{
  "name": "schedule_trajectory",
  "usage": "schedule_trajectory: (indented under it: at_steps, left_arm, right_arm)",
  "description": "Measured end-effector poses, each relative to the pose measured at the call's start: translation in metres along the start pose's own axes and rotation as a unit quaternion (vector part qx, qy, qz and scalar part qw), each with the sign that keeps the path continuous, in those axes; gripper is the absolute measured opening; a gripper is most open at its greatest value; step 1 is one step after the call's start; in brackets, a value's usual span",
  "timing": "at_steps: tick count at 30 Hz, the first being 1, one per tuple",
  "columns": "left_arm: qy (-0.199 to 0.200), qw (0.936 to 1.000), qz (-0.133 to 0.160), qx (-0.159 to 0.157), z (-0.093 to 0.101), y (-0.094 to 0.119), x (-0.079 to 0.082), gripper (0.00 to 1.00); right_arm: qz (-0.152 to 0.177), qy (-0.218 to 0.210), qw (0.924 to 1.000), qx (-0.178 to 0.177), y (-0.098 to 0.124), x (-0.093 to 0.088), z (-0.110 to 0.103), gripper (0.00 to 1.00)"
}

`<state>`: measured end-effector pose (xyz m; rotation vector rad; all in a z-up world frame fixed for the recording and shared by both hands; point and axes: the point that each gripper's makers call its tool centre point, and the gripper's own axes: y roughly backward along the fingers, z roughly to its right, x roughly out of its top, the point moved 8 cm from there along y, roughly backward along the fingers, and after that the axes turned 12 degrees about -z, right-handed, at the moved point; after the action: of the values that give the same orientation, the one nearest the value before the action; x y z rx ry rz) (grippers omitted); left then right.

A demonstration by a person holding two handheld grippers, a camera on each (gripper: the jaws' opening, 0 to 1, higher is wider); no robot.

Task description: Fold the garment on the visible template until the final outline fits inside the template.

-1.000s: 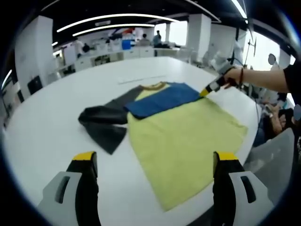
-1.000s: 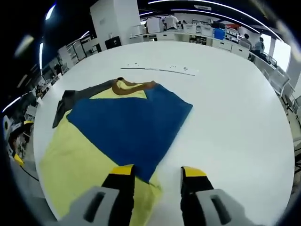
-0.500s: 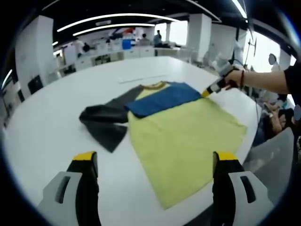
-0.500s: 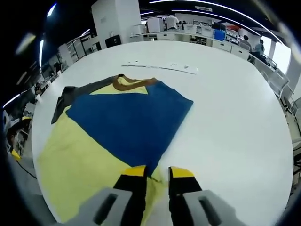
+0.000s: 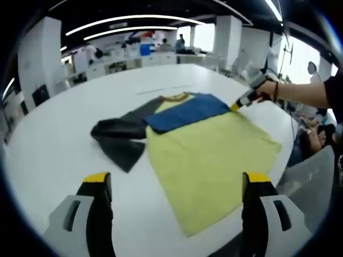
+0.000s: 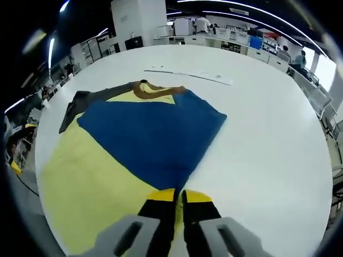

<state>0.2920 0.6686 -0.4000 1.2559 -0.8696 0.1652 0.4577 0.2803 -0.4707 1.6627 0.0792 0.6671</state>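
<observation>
While a second ago open, right gripper now pinches garment.

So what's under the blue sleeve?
The blue sleeve lies folded over the yellow shirt, which peeks out by the collar. Whatever else it covers is hidden.

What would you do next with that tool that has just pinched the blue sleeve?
Probably lift the right tool, now closed on the blue sleeve's tip, and carry it farther inward across the yellow shirt body. The black sleeve is spread on the white table, and the left tool is open and idle.
</observation>
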Motion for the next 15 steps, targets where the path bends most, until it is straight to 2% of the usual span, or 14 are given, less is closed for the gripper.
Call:
schedule_trajectory:
  at_steps: [15]
  left_arm:
    - [0.004,1.0000,-0.005,0.001,-0.003,-0.003,-0.001,0.96]
  right_arm:
    - [-0.021,0.009,0.9997,-0.005,0.004,-0.002,0.017,0.00]
